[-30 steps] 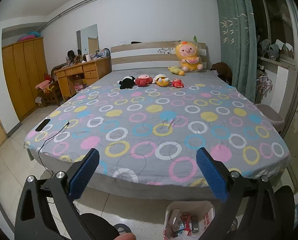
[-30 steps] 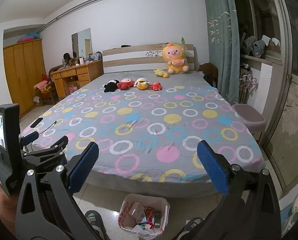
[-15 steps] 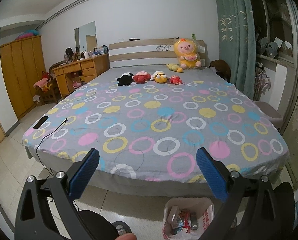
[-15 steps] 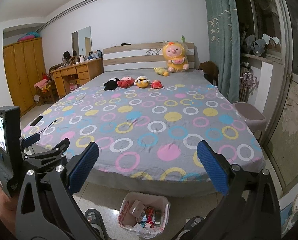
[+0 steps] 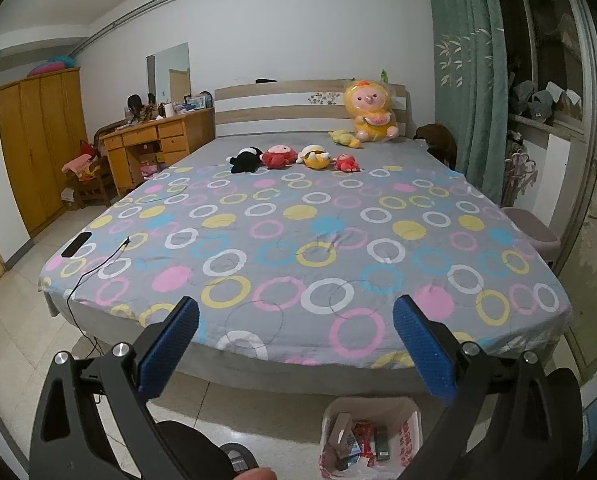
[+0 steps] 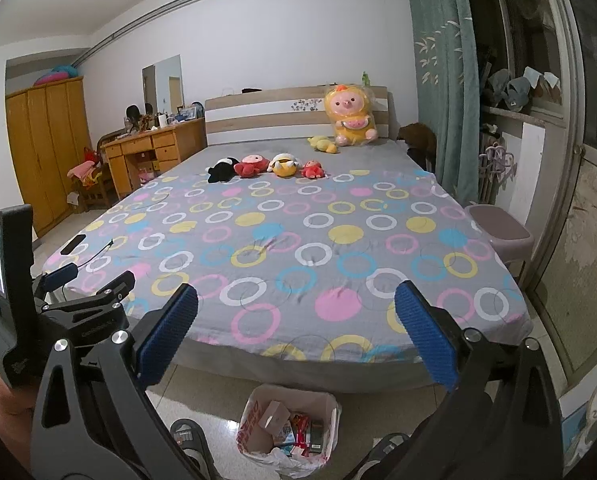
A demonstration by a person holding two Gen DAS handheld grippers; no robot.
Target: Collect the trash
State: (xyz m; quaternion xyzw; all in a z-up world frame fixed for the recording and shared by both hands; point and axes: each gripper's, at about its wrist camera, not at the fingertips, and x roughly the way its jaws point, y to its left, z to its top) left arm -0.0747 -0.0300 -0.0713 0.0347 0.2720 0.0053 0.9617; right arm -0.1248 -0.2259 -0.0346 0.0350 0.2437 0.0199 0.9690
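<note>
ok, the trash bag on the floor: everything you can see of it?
The trash bag is a thin white plastic bag with red print, mouth open and upward, standing on the tiled floor at the foot of the bed. Inside are a small cardboard box and mixed wrappers and packets. Crumpled plastic bunches at its base. Neither gripper touches it.

Even indoor light; sharp; fisheye-bent, dark corners.

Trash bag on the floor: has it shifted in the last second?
No. The trash bag sits in the same spot below the bed's foot edge in the right wrist view.
</note>
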